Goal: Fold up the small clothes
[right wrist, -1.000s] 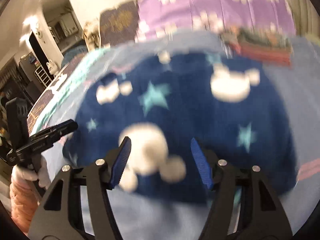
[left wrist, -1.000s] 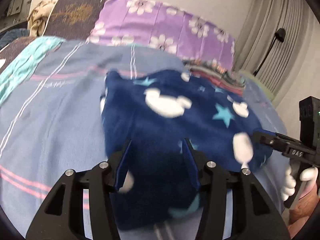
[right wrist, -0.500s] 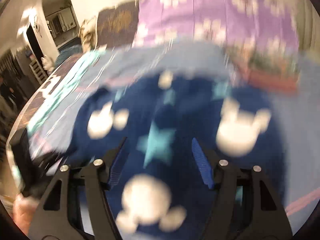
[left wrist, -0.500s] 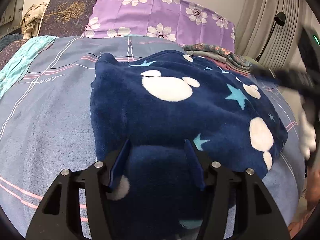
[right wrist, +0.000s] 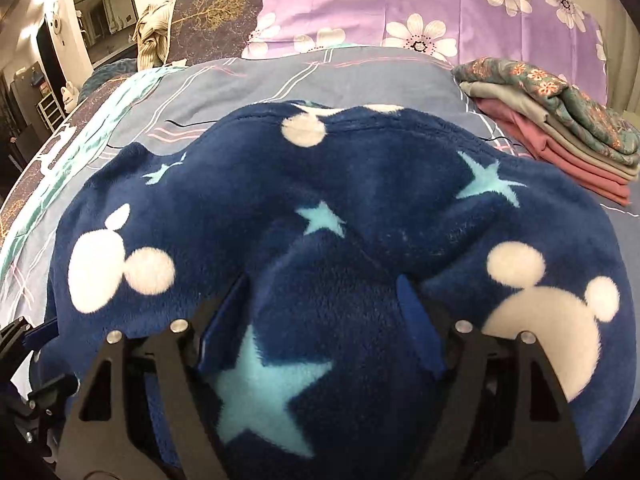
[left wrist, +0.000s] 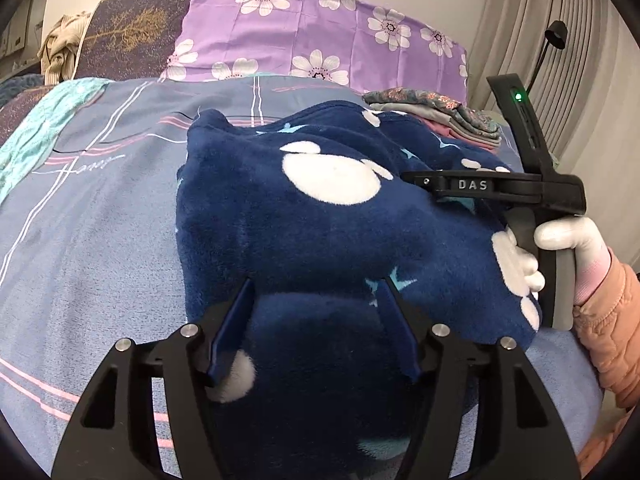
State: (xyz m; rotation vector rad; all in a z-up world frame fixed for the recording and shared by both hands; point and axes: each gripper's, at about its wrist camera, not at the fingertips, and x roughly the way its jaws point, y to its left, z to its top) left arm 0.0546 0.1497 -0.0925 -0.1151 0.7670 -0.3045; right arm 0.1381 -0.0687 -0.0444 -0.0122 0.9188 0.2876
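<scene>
Blue plaid bedspread (left wrist: 100, 208), navy fleece garment (left wrist: 320, 220) bunched, folded stack (right wrist: 560, 120) beside

Bed (right wrist: 360, 76) covered with a grey-blue lined sheet. Lying on it: a navy fleece garment (right wrist: 360, 184) with white and teal motifs, near the front; a stack of folded clothes (right wrist: 560, 120) at right; a purple floral pillow (right wrist: 420, 4) at the head.

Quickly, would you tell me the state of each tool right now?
Left tool: open, just widened, navy fleece between its fingers.
Right tool: open, just widened, same fleece between.
</scene>
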